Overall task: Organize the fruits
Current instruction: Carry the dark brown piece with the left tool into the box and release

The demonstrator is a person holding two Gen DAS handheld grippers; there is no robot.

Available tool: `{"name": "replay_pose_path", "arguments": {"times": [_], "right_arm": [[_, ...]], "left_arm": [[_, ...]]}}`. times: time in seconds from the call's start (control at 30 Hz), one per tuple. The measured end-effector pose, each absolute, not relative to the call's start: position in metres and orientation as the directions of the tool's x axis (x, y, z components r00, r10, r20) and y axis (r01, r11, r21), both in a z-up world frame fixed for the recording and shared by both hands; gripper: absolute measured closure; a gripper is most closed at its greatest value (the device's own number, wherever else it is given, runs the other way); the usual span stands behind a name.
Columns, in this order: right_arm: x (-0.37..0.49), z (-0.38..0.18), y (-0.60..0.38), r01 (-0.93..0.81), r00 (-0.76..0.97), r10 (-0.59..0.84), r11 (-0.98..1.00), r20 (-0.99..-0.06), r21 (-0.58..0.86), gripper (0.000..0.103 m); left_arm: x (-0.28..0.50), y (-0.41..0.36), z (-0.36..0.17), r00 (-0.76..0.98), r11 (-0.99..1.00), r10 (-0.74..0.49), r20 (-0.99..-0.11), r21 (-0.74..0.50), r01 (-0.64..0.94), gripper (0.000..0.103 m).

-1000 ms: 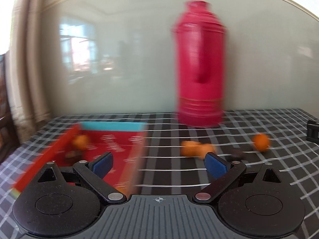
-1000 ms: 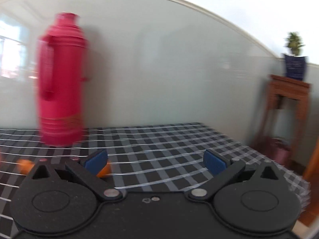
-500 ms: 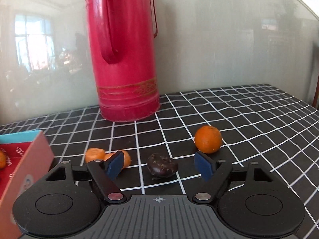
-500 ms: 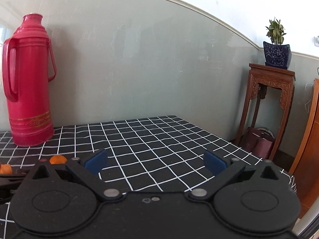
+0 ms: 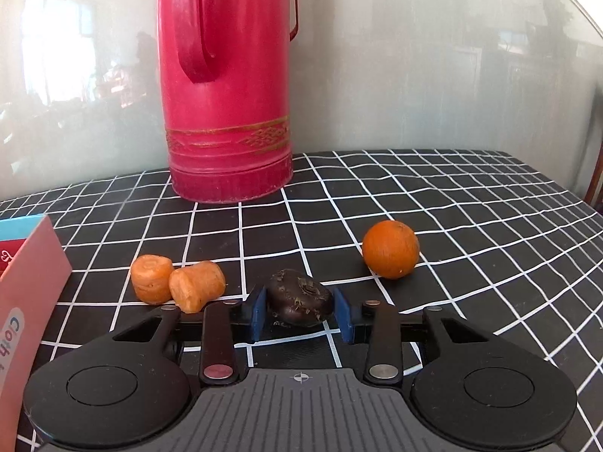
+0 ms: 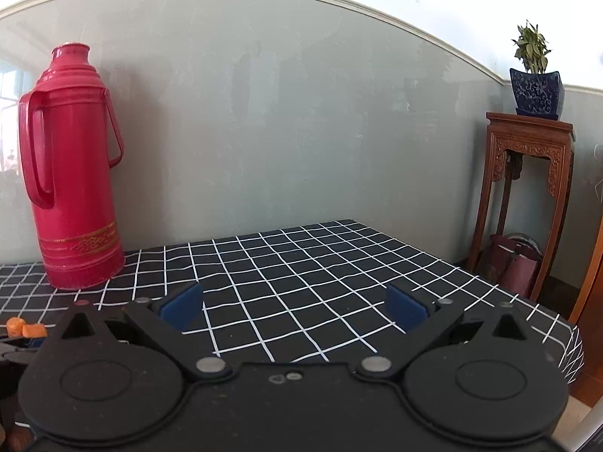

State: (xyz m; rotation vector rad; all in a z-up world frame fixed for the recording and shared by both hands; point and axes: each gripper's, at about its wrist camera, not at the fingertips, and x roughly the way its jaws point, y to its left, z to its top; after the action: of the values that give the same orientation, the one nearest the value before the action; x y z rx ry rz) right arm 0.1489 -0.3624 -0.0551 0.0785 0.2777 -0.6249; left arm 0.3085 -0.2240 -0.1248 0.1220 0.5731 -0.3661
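In the left wrist view my left gripper (image 5: 300,314) is shut on a dark brown water chestnut (image 5: 299,301) that rests on the checked tablecloth. Two orange carrot chunks (image 5: 177,282) lie just left of it. An orange (image 5: 391,248) sits to the right, a little farther back. A red box (image 5: 26,293) stands at the left edge. In the right wrist view my right gripper (image 6: 294,307) is open and empty above the cloth; the carrot chunks (image 6: 24,327) show small at the far left.
A tall red thermos (image 5: 226,83) stands at the back against the wall, also in the right wrist view (image 6: 71,173). The table's right edge (image 6: 546,312) drops off beside a wooden plant stand (image 6: 527,203).
My left gripper moved forward over the water chestnut and closed its fingers onto it. The right gripper stayed open and nearly still.
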Motion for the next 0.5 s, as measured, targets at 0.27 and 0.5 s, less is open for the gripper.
{"name": "replay_pose_path", "arguments": {"times": [0.27, 0.5], "right_arm": [[0.153, -0.053, -0.35, 0.553, 0.801, -0.53, 0.833, -0.278, 0.006, 0.006], [0.159, -0.054, -0.329, 0.519, 0.818, -0.507, 0.854, -0.271, -0.03, 0.006]], "left_arm": [[0.284, -0.186, -0.094, 0.83, 0.952, -0.259, -0.494, 0.015, 0.306, 0.065], [0.273, -0.115, -0.072, 0.888, 0.991, -0.081, -0.453, 0.055, 0.119, 0.065]]}}
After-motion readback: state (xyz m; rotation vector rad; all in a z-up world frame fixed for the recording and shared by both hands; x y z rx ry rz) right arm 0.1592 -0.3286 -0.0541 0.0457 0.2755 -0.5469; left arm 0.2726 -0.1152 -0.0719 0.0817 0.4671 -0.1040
